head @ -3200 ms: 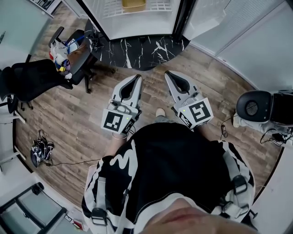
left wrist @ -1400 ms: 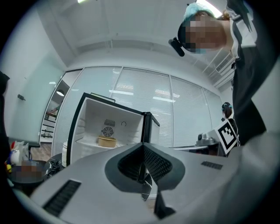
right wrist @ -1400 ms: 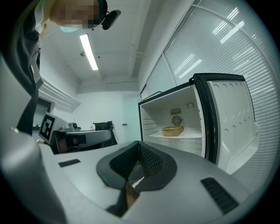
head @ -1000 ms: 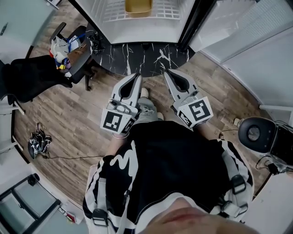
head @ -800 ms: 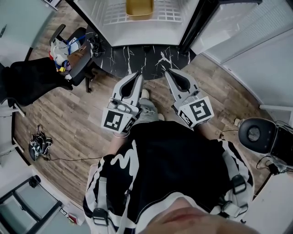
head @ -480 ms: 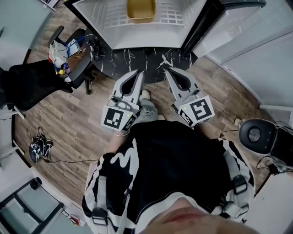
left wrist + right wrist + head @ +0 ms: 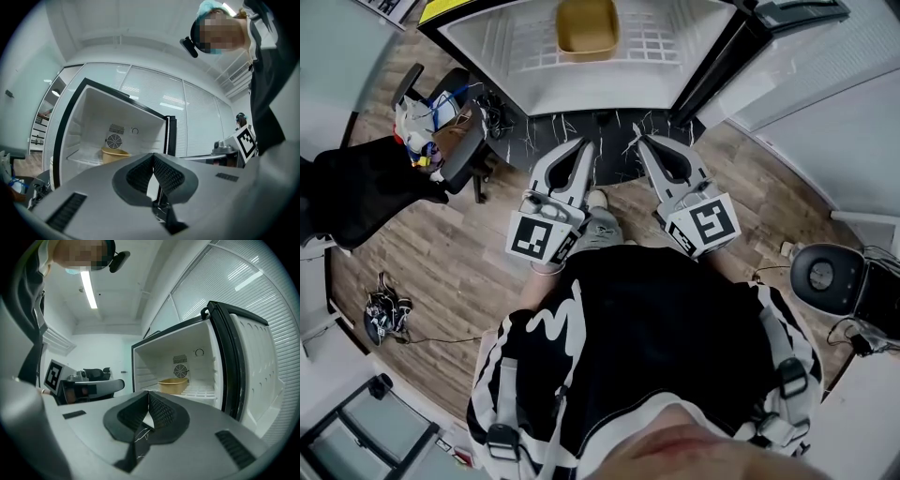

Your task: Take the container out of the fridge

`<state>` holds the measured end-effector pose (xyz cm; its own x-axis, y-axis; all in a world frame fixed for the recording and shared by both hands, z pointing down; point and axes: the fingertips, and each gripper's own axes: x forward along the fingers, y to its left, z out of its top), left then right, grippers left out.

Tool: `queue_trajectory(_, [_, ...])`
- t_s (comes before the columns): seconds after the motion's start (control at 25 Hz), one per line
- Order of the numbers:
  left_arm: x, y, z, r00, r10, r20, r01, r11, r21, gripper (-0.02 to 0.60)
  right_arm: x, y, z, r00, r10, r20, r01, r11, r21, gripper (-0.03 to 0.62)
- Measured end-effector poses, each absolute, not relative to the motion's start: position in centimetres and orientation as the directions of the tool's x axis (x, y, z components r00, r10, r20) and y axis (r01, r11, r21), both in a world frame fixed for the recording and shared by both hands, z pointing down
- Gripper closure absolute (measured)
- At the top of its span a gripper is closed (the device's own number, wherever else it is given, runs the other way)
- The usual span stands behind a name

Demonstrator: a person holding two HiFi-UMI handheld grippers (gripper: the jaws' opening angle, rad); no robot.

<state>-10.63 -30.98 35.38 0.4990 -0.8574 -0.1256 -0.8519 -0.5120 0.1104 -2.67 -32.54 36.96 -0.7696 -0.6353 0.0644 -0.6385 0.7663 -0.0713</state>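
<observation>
A tan open container (image 7: 587, 27) (image 7: 114, 154) (image 7: 173, 385) sits on the white wire shelf (image 7: 661, 42) inside the open fridge (image 7: 609, 70), ahead of me. My left gripper (image 7: 585, 143) (image 7: 153, 155) and right gripper (image 7: 639, 141) (image 7: 148, 394) are held side by side at waist height, short of the fridge's front edge. Both are shut with nothing between the jaws. They point toward the fridge and touch neither it nor the container.
The fridge door (image 7: 769, 56) (image 7: 248, 366) stands open at the right. A black marbled mat (image 7: 609, 155) lies before the fridge on wood flooring. A cluttered office chair (image 7: 441, 131) stands at the left; a round black device (image 7: 820, 274) sits at the right.
I have stepped closer to the fridge: it and the container have come lower and larger in the head view. Both grippers stay shut and level.
</observation>
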Motion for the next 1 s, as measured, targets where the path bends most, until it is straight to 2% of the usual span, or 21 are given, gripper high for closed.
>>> queue_trajectory(0.44, [-12.4, -35.4, 34.7, 0.513, -0.848, -0.130, -0.844, -0.526, 0.104, 0.572, -4.6, -36.6, 36.5, -0.762, -0.646, 0.053, -0.648, 0.758, -0.078, 0.583])
queue_trajectory(1.0, [-14.8, -40.5, 34.8, 0.516, -0.850, -0.106, -0.845, -0.526, 0.096, 0.572, -7.0, -41.2, 36.9, -0.737, -0.669, 0.096, -0.675, 0.735, -0.059, 0.582])
